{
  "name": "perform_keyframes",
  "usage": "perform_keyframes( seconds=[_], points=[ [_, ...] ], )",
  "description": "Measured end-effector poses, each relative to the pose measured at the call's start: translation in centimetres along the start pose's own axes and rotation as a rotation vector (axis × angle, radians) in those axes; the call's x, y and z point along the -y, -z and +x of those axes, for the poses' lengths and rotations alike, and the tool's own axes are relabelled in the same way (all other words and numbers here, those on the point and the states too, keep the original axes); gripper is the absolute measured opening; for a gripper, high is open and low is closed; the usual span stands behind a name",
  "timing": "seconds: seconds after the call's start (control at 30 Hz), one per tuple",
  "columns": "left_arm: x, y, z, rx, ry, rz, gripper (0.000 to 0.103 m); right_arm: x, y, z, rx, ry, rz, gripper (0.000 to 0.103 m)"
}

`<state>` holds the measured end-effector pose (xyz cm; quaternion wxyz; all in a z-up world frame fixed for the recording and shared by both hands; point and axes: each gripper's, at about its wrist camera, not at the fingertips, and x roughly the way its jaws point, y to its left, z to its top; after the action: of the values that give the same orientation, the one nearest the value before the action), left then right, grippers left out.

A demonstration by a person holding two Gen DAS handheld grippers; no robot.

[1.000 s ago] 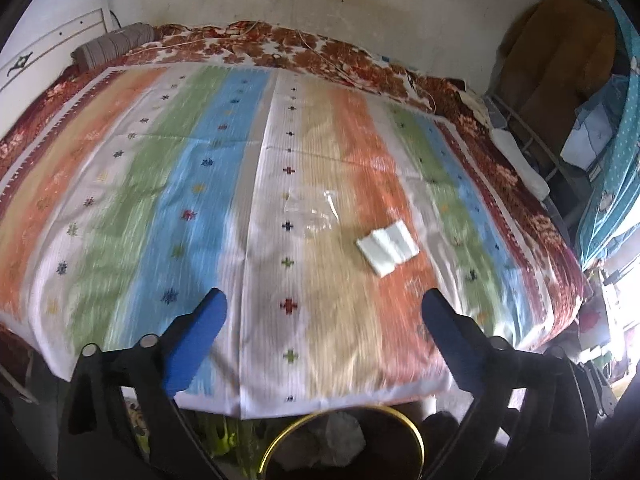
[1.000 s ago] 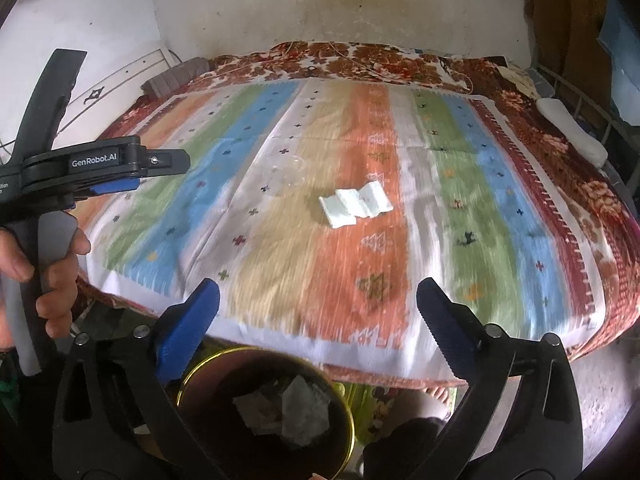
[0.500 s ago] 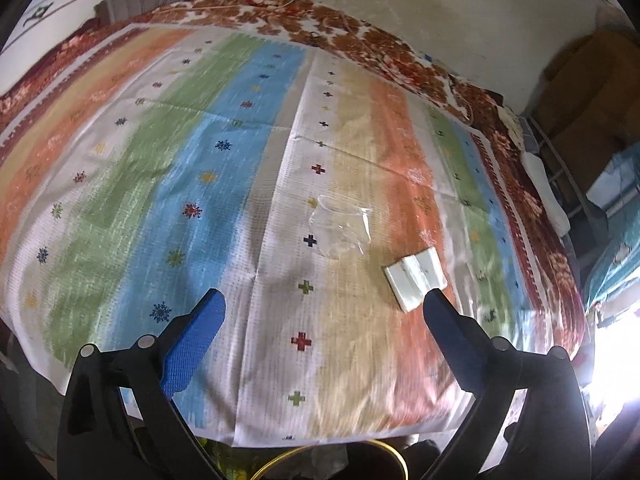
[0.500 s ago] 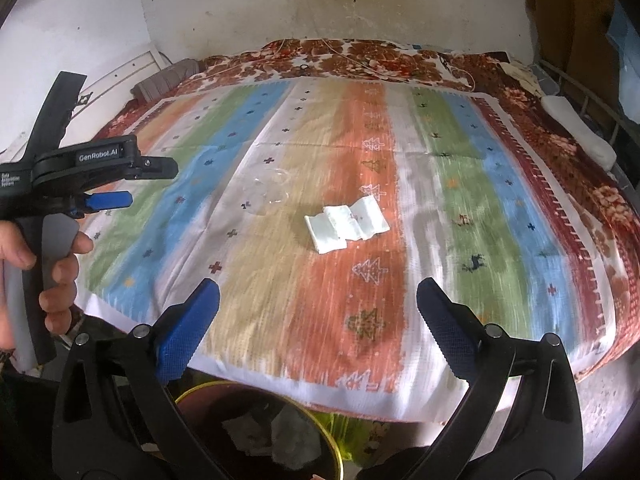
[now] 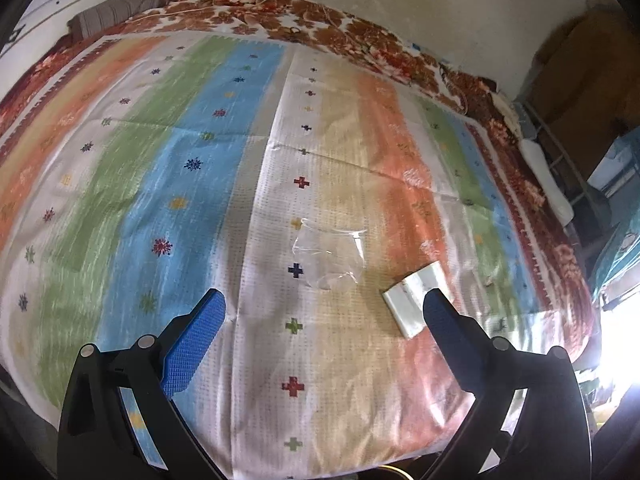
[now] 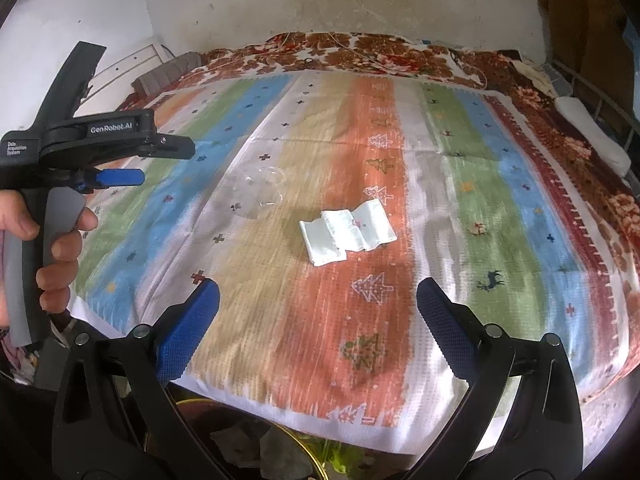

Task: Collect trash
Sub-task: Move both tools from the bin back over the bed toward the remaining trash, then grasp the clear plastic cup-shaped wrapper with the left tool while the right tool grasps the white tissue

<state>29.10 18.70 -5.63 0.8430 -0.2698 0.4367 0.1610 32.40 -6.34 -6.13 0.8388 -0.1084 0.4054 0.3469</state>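
Clear plastic wrapper point(image 5: 329, 258) and white tissue point(image 6: 346, 232) lie apart on striped bedspread point(image 6: 472, 216); both grippers' fingers wide, empty

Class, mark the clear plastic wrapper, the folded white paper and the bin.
clear plastic wrapper point(image 5: 330, 258), left wrist view, its middle.
folded white paper point(image 6: 346, 232), right wrist view, centre fold.
bin point(image 6: 308, 454), right wrist view, gold rim.

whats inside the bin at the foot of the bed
The bin holds crumpled pale trash in the right wrist view. Its bottom and far side are hidden by the bedspread edge and the right tongs.
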Motion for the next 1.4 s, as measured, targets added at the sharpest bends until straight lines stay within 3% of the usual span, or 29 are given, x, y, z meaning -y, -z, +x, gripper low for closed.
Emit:
perform_keyframes(
  seconds=[0.6,0.8,1.0,1.13,1.2,1.27,1.4],
  points=[
    [1.2,-1.4,6.8,-0.115,-0.060,0.054,0.097,1.9,-1.3,8.2,-0.038,0.067,-0.028,0.092],
    [1.3,-2.0,9.1,-0.139,-0.066,0.046,0.097,3.1,-1.7,10.4,-0.059,0.053,0.003,0.089],
    [1.7,-2.7,11.0,-0.152,-0.071,0.072,0.097,3.5,-2.0,12.8,-0.088,0.027,-0.011,0.078],
    [2.1,-2.8,12.5,-0.183,-0.064,0.087,0.097,3.4,-2.2,14.2,-0.099,0.003,-0.023,0.061],
    [2.4,-2.8,13.1,-0.176,-0.109,0.113,0.097,3.6,-2.3,14.6,-0.101,-0.005,-0.014,0.055],
    [2.3,-2.8,13.3,-0.176,-0.107,0.105,0.097,4.0,-2.2,15.1,-0.108,-0.020,0.002,0.044],
    [2.5,-2.7,14.2,-0.194,-0.115,0.119,0.097,4.1,-1.8,15.7,-0.123,-0.041,0.002,0.036]
  ],
)
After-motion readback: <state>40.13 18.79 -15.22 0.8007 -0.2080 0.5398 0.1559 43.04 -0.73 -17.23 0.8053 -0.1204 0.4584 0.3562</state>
